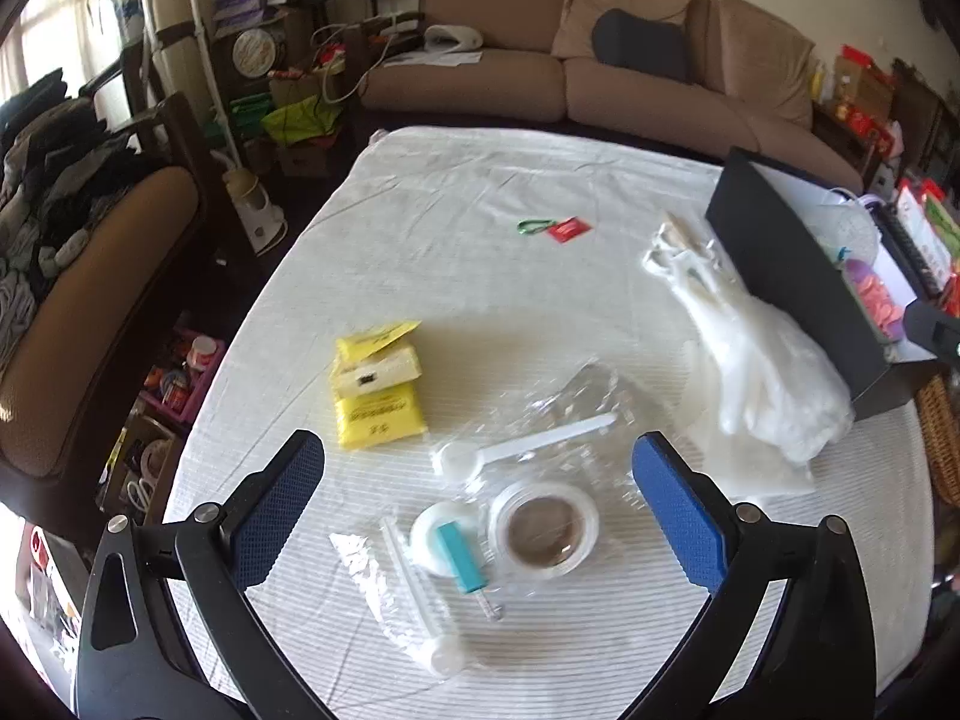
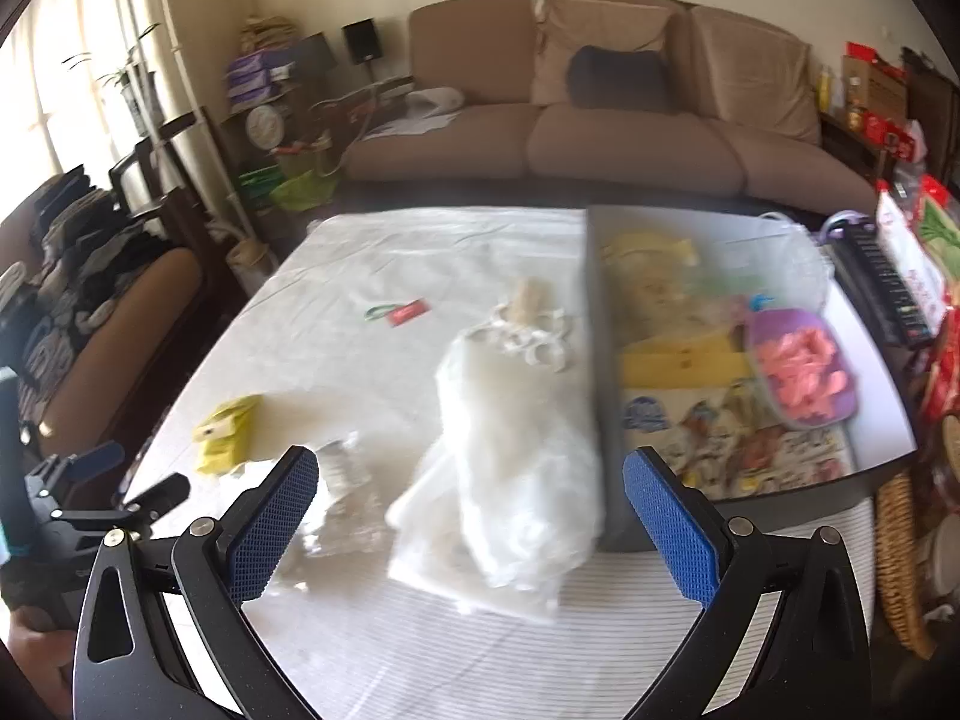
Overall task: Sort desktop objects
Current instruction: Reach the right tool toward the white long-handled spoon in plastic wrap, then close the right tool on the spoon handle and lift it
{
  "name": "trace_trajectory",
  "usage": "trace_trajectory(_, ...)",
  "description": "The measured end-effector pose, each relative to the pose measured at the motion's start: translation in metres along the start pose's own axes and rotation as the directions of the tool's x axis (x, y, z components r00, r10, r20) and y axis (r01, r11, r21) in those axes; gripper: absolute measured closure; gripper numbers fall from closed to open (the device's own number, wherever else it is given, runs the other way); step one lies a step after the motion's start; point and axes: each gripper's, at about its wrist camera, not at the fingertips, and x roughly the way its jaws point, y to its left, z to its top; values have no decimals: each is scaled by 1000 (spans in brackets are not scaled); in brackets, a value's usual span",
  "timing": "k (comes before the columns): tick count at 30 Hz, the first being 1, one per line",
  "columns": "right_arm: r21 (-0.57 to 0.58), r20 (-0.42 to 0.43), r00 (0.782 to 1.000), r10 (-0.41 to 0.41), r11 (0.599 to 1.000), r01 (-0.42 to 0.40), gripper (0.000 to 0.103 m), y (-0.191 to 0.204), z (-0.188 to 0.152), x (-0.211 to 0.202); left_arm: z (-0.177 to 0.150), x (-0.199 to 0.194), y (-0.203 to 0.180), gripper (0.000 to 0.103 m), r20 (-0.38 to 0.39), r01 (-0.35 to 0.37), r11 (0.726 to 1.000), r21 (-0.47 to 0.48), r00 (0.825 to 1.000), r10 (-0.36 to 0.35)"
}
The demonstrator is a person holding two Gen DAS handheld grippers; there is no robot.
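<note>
My left gripper [image 1: 480, 498] is open and empty above a clear tape roll [image 1: 543, 527], a white spoon [image 1: 516, 447], a teal-capped item [image 1: 461, 558], a syringe [image 1: 420, 600] and crumpled clear plastic [image 1: 576, 396]. Yellow packets [image 1: 378, 387] lie to its left. My right gripper [image 2: 471, 516] is open and empty over a white plastic bag [image 2: 510, 456], which also shows in the left wrist view [image 1: 762, 372]. The black box [image 2: 606, 372] at its right holds yellow packs [image 2: 678, 366] and a purple tub of pink pieces [image 2: 801, 369].
A red tag with a green clip [image 1: 555, 228] lies at the far middle of the white tablecloth [image 1: 480, 276]. A brown sofa [image 1: 600, 78] stands behind the table, an armchair with clothes [image 1: 72, 252] at the left, and a wicker basket [image 2: 900, 564] at the right.
</note>
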Motion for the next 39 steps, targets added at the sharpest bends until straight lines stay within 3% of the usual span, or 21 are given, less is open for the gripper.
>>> trace_trajectory(4, -20, -42, 994, 98, 995, -99, 0, 34, -19, 19, -31, 9, 33, 0, -42, 8, 998, -60, 999, -11)
trace_trajectory(11, -40, -112, 975, 194, 979, -199, 0, 85, -62, 50, -71, 15, 63, 0, -62, 84, 984, -155, 994, -95)
trace_trajectory(15, -51, -136, 970, 204, 976, -212, 1, 104, -83, 62, -77, 20, 82, 1, -57, 102, 967, -233, 991, -118)
trace_trajectory(20, -88, -141, 970, 199, 973, -213, 7, 120, -101, 77, -74, 11, 111, 1, 7, 144, 939, -314, 989, -149)
trace_trajectory(25, -173, -126, 976, 176, 965, -196, 10, 143, -110, 80, -81, 22, 121, 1, -46, 106, 941, -322, 991, -128)
trace_trajectory(28, -192, -87, 975, 204, 957, -218, 10, 155, -116, 72, -84, 29, 129, 1, -67, 112, 928, -356, 987, -145)
trace_trajectory(29, -190, -81, 970, 228, 952, -240, 13, 159, -119, 69, -85, 31, 131, 1, -70, 120, 921, -371, 985, -156)
trace_trajectory(32, -193, -113, 953, 281, 935, -299, 43, 174, -133, 67, -86, 34, 135, 2, -78, 126, 912, -389, 983, -169)
trace_trajectory(33, -196, -134, 947, 293, 929, -315, 47, 180, -139, 69, -86, 35, 135, 2, -80, 124, 911, -392, 982, -168)
trace_trajectory(39, -227, -211, 935, 284, 917, -330, 46, 210, -167, 95, -83, 36, 132, 2, -73, 146, 901, -409, 979, -192)
